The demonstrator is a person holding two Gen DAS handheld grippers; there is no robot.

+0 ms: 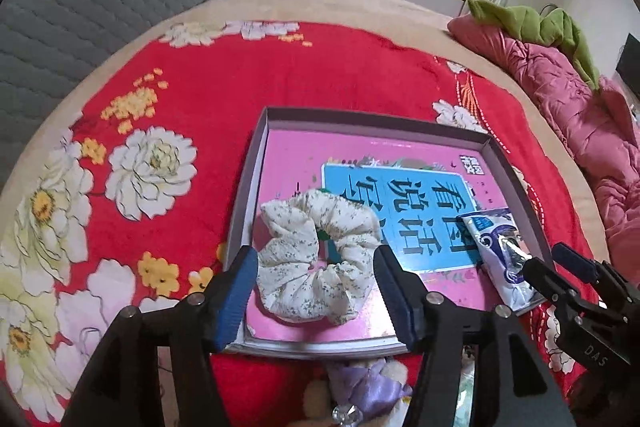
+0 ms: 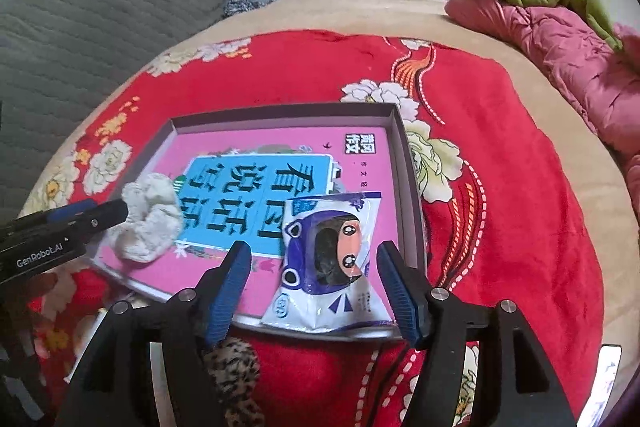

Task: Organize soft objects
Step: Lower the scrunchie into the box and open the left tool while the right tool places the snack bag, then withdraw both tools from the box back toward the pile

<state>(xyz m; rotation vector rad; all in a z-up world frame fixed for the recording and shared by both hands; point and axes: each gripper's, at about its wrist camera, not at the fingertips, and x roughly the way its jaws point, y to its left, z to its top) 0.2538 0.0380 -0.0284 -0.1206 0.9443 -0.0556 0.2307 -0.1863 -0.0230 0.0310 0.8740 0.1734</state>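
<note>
Spread blue-padded jaws of the left gripper (image 1: 316, 287) and right gripper (image 2: 314, 287) straddle the scrunchie (image 1: 316, 259) and packet (image 2: 330, 267) low-centre in the tray (image 2: 280, 113), seemingly just deposited.

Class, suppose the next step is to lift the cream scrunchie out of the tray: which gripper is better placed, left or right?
Left. The left gripper is open with the scrunchie lying between its fingers in the tray. The right gripper is open around the snack packet instead.
</note>
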